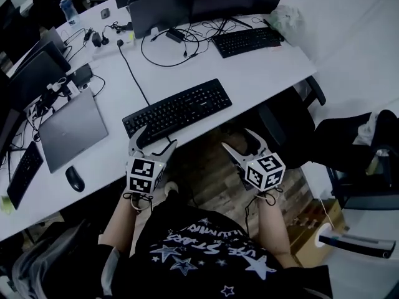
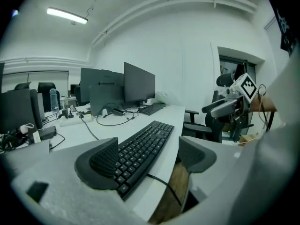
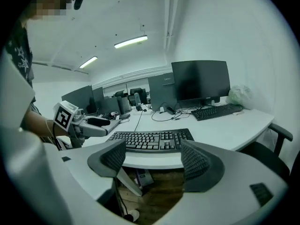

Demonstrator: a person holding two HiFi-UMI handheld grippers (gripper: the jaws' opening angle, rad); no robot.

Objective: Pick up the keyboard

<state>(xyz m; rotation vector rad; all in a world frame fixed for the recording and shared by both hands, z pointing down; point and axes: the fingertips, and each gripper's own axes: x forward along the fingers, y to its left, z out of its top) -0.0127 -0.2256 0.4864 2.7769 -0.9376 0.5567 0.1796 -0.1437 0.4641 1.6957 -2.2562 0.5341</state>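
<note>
**Approach stage, both grippers short of the grasp.** I read the left gripper (image 1: 156, 139) as released: its jaws stand wide apart with no pad pressing on anything. In the left gripper view, the near left corner of the keyboard (image 1: 177, 111) shows in the gap between them. Whether the left jaw touches that corner I cannot tell. The right gripper (image 1: 243, 143) is likewise released, jaws spread and empty. It hangs off the keyboard's near right side, out beyond the desk (image 1: 187, 67) edge. Only wooden floor (image 3: 154, 191) and the desk's rim show between its jaws.

The keyboard lies flat, set at a slant near the front edge of the desk. Its cable (image 1: 131, 70) runs away from its far left corner. Left of the keyboard sit a closed laptop (image 1: 72, 129) and a mouse (image 1: 75, 178). Well beyond it stand the monitors (image 1: 156, 8) and a second keyboard (image 1: 248, 40). To its right, off the desk, is an office chair (image 1: 283, 126).

**Progress.** As I judge it, none of the task is done yet: the keyboard rests untouched or nearly so. What remains is to bring the right gripper up to the keyboard's right end, seat the left on the left end, close both, and lift it level. The trailing cable may tug as it rises.
</note>
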